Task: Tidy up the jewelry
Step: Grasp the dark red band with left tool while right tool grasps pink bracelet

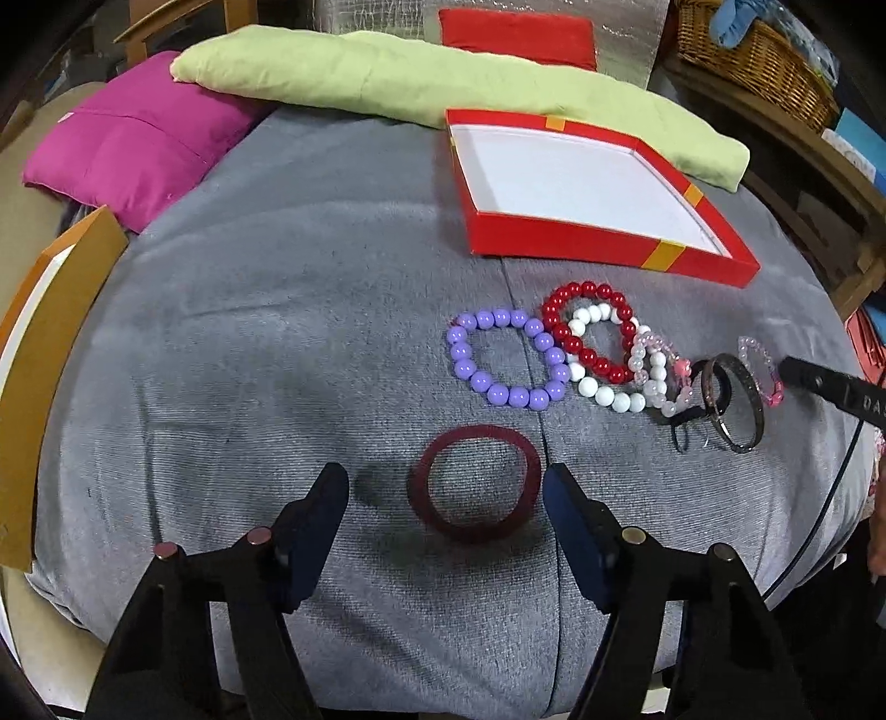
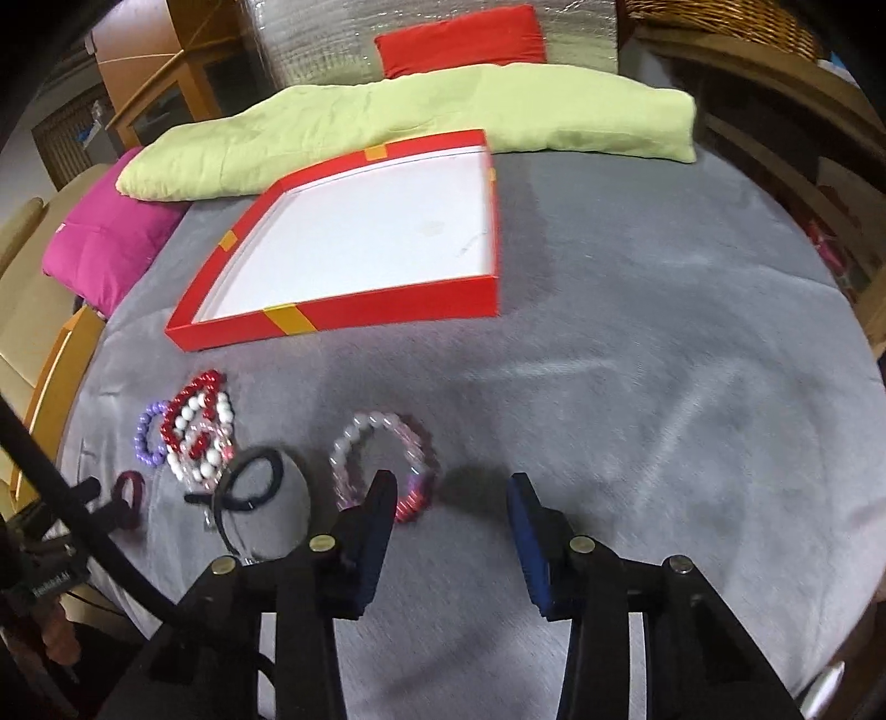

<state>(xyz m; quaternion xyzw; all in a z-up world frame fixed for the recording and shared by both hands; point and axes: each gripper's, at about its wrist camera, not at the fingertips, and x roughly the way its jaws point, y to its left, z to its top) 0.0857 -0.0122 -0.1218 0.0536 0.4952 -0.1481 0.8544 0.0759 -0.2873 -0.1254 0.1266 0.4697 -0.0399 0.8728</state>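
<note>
An open red box (image 1: 603, 243) with a white inside lies on the grey blanket; it also shows in the right wrist view (image 2: 387, 307). My left gripper (image 1: 446, 487) is open, its jaws either side of a dark red bangle (image 1: 475, 526) lying on the blanket. Beyond lie a purple bead bracelet (image 1: 459, 354), a red one (image 1: 559, 332), a white one (image 1: 603, 396), a dark bangle (image 1: 742, 443) and a pink bracelet (image 1: 767, 387). My right gripper (image 2: 454, 490) is open and empty, its left finger beside the pink bracelet (image 2: 354, 437).
A green cushion (image 1: 387, 77), a magenta pillow (image 1: 133, 155) and a red pillow (image 1: 515, 33) lie at the back. A wooden-framed board (image 1: 50, 354) stands at the left edge. A wicker basket (image 1: 758, 61) sits at the back right. A black hair tie (image 2: 260, 476) lies by the beads.
</note>
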